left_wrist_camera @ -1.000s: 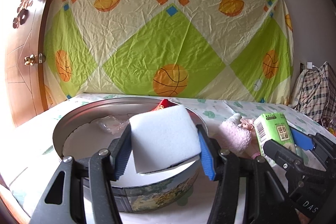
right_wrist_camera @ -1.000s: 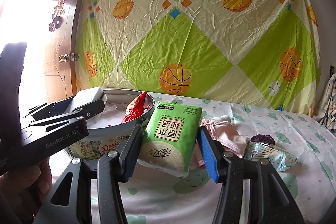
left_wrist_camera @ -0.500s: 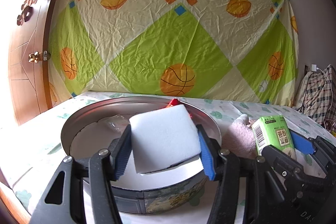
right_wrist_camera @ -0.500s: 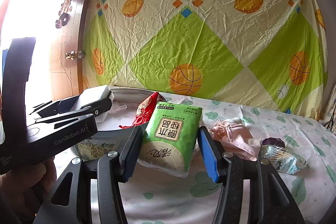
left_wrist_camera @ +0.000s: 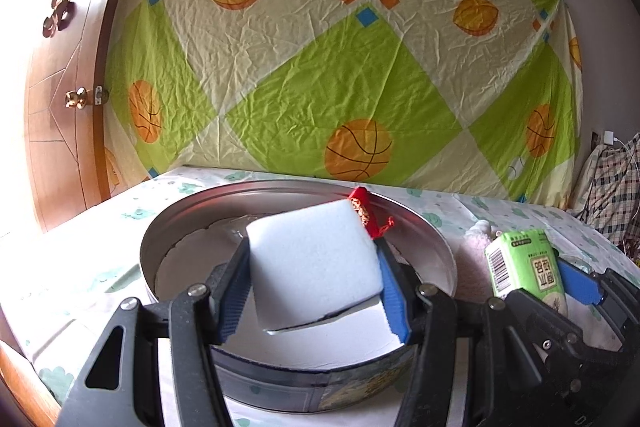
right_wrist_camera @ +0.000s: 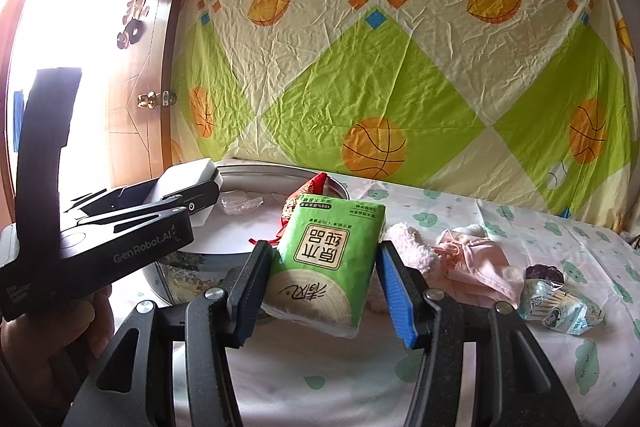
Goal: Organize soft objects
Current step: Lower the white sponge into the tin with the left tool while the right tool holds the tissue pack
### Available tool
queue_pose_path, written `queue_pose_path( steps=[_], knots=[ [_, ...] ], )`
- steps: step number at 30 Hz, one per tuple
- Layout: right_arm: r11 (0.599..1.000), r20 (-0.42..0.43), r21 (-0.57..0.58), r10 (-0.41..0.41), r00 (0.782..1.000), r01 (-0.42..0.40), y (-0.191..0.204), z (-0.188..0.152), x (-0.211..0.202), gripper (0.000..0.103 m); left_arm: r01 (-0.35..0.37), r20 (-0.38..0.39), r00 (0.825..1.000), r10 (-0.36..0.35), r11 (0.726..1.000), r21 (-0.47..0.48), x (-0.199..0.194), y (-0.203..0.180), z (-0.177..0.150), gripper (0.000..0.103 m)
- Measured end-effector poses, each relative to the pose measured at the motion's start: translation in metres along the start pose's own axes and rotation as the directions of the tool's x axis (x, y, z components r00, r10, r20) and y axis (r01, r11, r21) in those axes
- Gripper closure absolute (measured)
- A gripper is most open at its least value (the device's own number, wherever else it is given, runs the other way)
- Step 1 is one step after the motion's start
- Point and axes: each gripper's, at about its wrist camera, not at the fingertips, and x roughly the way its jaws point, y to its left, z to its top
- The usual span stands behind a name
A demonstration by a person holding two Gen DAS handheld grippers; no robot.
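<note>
- Behind the bed hung a crumpled green-and-cream sheet printed with basketballs [right_wrist_camera: 376,151], and a pale bedspread with small green clouds [right_wrist_camera: 500,343] served as the working surface.
- On it stood a round metal biscuit tin [left_wrist_camera: 436,247], open, with a red embroidered pouch [left_wrist_camera: 366,213] leaning against its inner wall.
- Left gripper [left_wrist_camera: 316,283]: jaws about half apart, clamped on a white foam sponge block [left_wrist_camera: 314,263] held over the tin's interior.
- Right gripper [right_wrist_camera: 326,283]: similarly half open, pinching a green plastic-wrapped tissue pack [right_wrist_camera: 326,259] over the bedspread, just beside the tin's rim.
- Risk: the sponge sat tilted, so it might rebound out when released.
- Risk: both tools were close, and could collide over the tin.
- Risk: the slick wrapper could slip, dropping the pack onto the fluffy pink sock [right_wrist_camera: 412,251].
</note>
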Motion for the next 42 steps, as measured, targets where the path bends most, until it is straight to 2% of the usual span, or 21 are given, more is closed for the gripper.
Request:
queue_pose_path(
  steps=[11,32,42],
  knots=[
    [0.999,0.005,-0.012,0.045,0.999,-0.045,0.016,0.002,0.004,0.047,-0.016,-0.005,1.000,0.016,1.000,-0.010,0.002,0.014,0.002,0.046],
    [0.996,-0.015,-0.028,0.082,0.997,-0.082,0.040,0.008,0.018,0.047,-0.069,-0.027,0.997,0.067,0.997,-0.044,0.010,0.044,0.005,0.046],
    [0.989,-0.048,0.032,0.144,0.988,-0.143,0.031,0.029,0.032,0.046,-0.089,-0.078,0.994,0.082,0.993,-0.084,0.023,0.071,0.015,0.046]
  ],
)
